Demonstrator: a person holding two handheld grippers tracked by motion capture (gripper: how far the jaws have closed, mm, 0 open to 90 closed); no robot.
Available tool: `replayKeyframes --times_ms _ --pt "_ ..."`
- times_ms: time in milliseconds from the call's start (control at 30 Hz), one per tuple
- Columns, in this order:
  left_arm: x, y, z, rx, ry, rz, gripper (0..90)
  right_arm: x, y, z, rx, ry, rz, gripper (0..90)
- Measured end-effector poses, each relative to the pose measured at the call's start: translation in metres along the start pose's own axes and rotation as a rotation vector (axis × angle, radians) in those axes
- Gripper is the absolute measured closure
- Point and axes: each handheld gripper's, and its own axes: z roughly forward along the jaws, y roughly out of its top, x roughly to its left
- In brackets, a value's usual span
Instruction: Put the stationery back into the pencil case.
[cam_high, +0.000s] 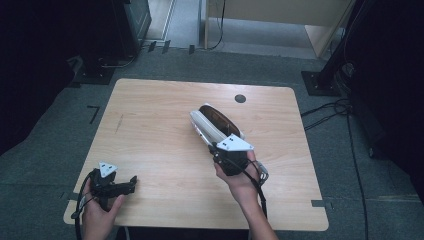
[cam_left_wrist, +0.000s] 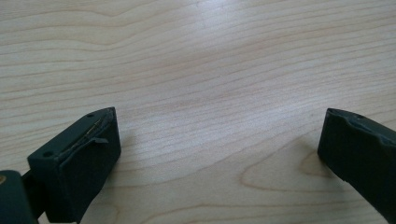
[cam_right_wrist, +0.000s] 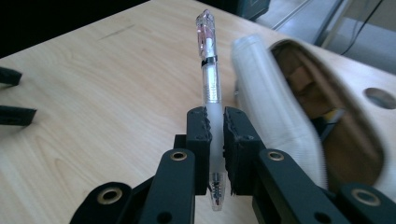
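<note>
Clear pen (cam_right_wrist: 211, 84), no readable writing, pinched in right gripper (cam_right_wrist: 214, 122); left gripper (cam_left_wrist: 215, 149) spread wide.

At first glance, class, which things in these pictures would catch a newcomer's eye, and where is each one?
The clear pen stands out first, clamped upright in the right tool. Just beside it lies a white pencil case, open with a brown lining, near the middle of the wooden table. The left tool rests at the table's near left corner with its jaws wide apart and nothing between them.
</note>
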Motion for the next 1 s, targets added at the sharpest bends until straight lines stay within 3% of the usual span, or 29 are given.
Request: replayKeyframes --times_ms 200,467,733,900,1000 --pt "0.0 0.0 0.0 -0.001 0.001 0.001 0.0 -0.023 0.008 -0.01 0.002 -0.052 -0.001 81.7" --pt "0.0 0.0 0.0 -0.001 0.001 0.0 0.0 -0.052 0.006 -0.016 0.033 -0.099 0.023 81.6" --pt "0.0 0.0 0.0 -0.001 0.0 0.0 0.0 -0.075 0.005 -0.007 0.135 -0.068 0.024 81.4" --pt "0.0 0.0 0.0 0.001 0.0 0.002 0.0 -0.077 0.009 0.0 0.193 -0.049 0.016 81.3" --pt "0.0 0.0 0.0 0.0 0.001 0.002 0.0 -0.078 0.013 0.003 0.199 -0.045 0.017 81.1"
